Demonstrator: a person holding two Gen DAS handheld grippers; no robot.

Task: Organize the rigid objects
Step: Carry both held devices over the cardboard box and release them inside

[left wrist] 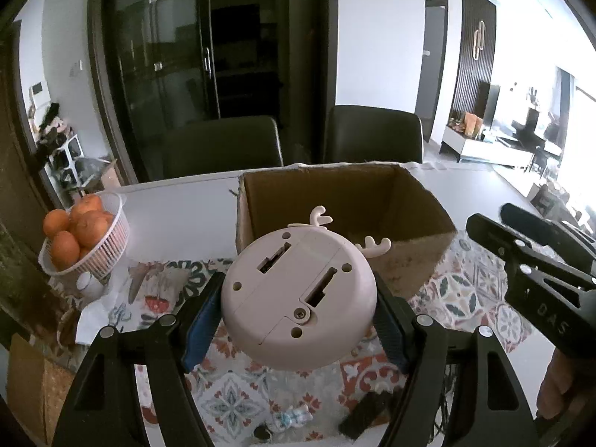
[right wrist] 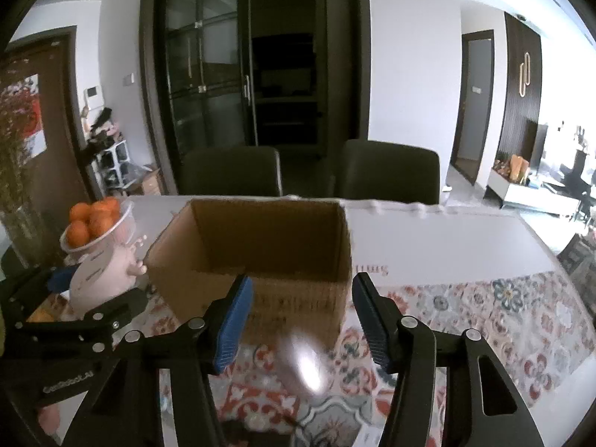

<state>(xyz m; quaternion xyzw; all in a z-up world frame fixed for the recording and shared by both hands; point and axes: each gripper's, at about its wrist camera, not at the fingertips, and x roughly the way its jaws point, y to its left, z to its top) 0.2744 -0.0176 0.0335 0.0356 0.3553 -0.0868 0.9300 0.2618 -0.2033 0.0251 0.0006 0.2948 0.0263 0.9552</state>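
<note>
My left gripper [left wrist: 298, 309] is shut on a round pale pink toy with small antlers [left wrist: 298, 298], its underside toward the camera, held above the patterned mat just in front of an open cardboard box [left wrist: 350, 201]. The box looks empty inside. In the right wrist view the same toy [right wrist: 100, 279] and the left gripper [right wrist: 67, 320] show left of the box [right wrist: 268, 238]. My right gripper [right wrist: 301, 320] is open and empty, in front of the box. A blurred, shiny object [right wrist: 305, 365] lies on the mat below its fingers.
A white basket of oranges [left wrist: 85, 238] stands at the table's left. A patterned mat [right wrist: 484, 320] covers the near table. Two dark chairs [left wrist: 372, 134] stand behind the table. Small items [left wrist: 290, 417] and a dark object [left wrist: 365, 409] lie on the mat near me.
</note>
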